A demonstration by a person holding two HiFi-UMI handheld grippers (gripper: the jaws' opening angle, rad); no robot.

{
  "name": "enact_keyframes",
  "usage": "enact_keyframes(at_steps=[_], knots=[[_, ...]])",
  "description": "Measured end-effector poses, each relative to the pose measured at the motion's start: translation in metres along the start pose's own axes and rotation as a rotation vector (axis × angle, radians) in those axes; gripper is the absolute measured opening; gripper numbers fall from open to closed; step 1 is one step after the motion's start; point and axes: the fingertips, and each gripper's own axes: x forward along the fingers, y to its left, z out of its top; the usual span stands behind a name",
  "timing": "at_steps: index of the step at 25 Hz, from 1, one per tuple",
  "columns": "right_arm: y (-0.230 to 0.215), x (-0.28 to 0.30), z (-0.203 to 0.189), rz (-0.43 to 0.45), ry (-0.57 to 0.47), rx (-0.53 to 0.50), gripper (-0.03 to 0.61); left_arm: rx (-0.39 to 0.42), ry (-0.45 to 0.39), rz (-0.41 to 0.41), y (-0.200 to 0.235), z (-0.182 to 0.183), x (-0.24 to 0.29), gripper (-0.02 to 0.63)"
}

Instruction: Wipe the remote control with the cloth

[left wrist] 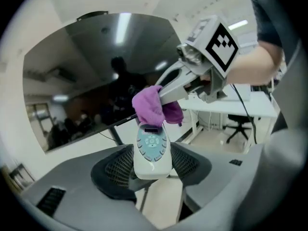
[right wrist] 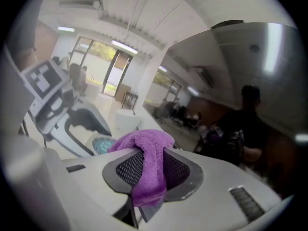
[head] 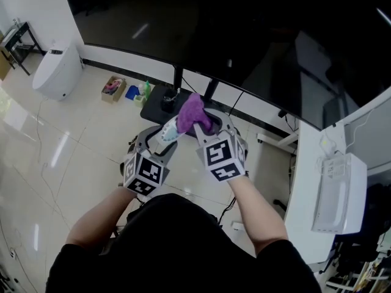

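Note:
A white remote control [left wrist: 152, 150] with a pale blue button panel is clamped between the jaws of my left gripper [left wrist: 151, 170], its far end pointing away. In the head view the remote control [head: 169, 130] juts up and right from the left gripper [head: 164, 140]. A purple cloth [right wrist: 147, 165] is pinched in my right gripper [right wrist: 148, 176] and hangs over its jaws. The cloth [left wrist: 153, 106] rests on the remote's far end, seen also as the purple cloth [head: 193, 113] at the head view's centre. The right gripper [head: 204, 129] comes in from the right.
A large dark screen [head: 256, 35] on a stand fills the space ahead. Below it lie a black stand base [head: 160, 105] and a small box of items [head: 113, 88] on the glossy tiled floor. A white desk [head: 317, 188] with a white device runs along the right.

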Motion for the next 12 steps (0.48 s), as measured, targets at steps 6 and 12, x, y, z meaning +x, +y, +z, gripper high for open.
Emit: enact_keyframes(at_steps=[6, 12], knots=[[-0.022, -0.036, 0.015, 0.07, -0.326, 0.528, 0.112, -0.791, -0.295, -0.174, 0.041, 0.011, -0.011, 0.227], [0.029, -0.03, 0.007, 0.304, -0.365, 0.793, 0.11, -1.296, -0.586, -0.397, 0.058, 0.033, -0.024, 0.227]])
